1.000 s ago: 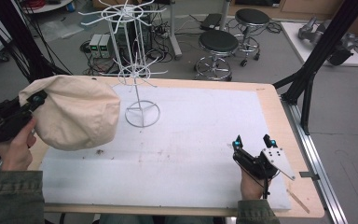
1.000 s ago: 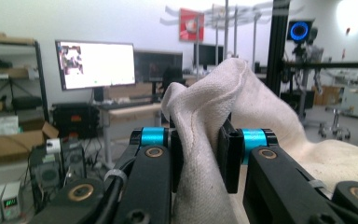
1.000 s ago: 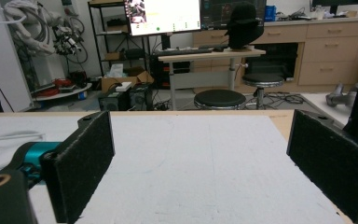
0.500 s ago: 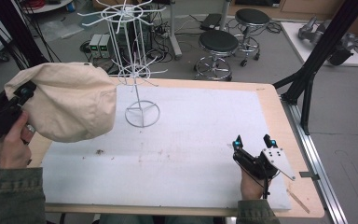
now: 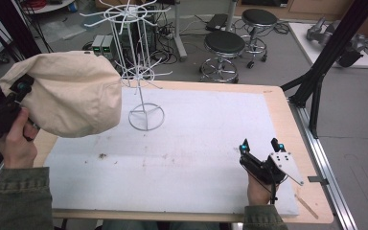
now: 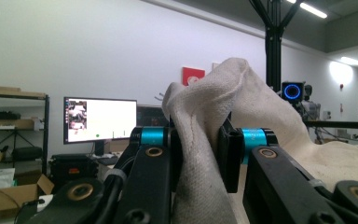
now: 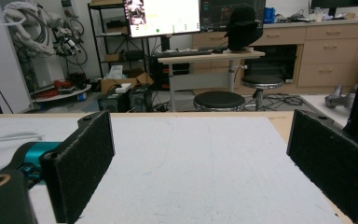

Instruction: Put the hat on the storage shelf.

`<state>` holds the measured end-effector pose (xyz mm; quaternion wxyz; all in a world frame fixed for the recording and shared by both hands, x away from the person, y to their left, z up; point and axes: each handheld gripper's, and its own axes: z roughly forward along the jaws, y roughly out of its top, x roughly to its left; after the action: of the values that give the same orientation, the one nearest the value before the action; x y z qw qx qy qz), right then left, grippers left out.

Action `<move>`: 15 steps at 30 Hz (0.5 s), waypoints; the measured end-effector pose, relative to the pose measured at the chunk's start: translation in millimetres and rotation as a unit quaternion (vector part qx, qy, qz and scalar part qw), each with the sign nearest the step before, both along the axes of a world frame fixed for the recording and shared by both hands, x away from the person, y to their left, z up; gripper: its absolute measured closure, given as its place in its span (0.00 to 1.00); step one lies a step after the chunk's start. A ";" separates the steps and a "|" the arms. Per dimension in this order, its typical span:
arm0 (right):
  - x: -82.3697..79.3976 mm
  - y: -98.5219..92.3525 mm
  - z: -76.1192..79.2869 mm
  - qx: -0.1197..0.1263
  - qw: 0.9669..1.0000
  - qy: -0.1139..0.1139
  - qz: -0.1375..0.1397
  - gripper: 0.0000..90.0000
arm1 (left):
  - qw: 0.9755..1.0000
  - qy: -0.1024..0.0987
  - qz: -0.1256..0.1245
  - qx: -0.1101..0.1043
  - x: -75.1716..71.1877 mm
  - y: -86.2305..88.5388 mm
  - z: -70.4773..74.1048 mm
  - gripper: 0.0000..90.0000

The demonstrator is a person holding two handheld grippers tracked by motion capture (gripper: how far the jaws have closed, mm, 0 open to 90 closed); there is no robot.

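Left tongs clamped on beige cloth, right tongs agape over white mat, stools beyond.

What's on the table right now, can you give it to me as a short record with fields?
held item: beige cloth hat, lifted off the table at its left side
left gripper: jaws shut on a fold of the hat
right gripper: jaws open, nothing between them, low at the table's right front
stand: white wire rack, upright beside the hat
surface: white mat
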<state>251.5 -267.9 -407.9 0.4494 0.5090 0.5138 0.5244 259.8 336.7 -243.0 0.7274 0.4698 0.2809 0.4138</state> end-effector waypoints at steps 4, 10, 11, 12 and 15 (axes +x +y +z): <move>0.0 -0.1 -0.1 0.000 1.000 0.002 0.001 0.07 | 1.000 -0.009 -0.005 0.009 2.1 -3.4 7.8 0.88; 0.0 -0.3 -0.1 0.000 1.000 0.001 0.002 0.07 | 1.000 -0.020 -0.008 0.009 5.2 -6.7 21.1 0.88; 0.1 -0.1 -0.2 0.000 1.000 0.001 0.002 0.07 | 1.000 -0.022 -0.009 0.010 5.8 -7.8 23.5 0.88; 0.1 -0.1 -0.2 0.000 1.000 0.001 0.002 0.07 | 1.000 -0.022 -0.009 0.010 5.8 -7.8 23.5 0.88; 0.1 0.1 -0.2 0.001 1.000 0.002 0.002 0.07 | 0.999 -0.030 -0.012 0.010 7.2 -10.3 30.9 0.88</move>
<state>251.6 -267.8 -408.1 0.4467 0.5096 0.5149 0.5250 267.0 326.4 -212.1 0.7354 0.4681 0.2494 0.4217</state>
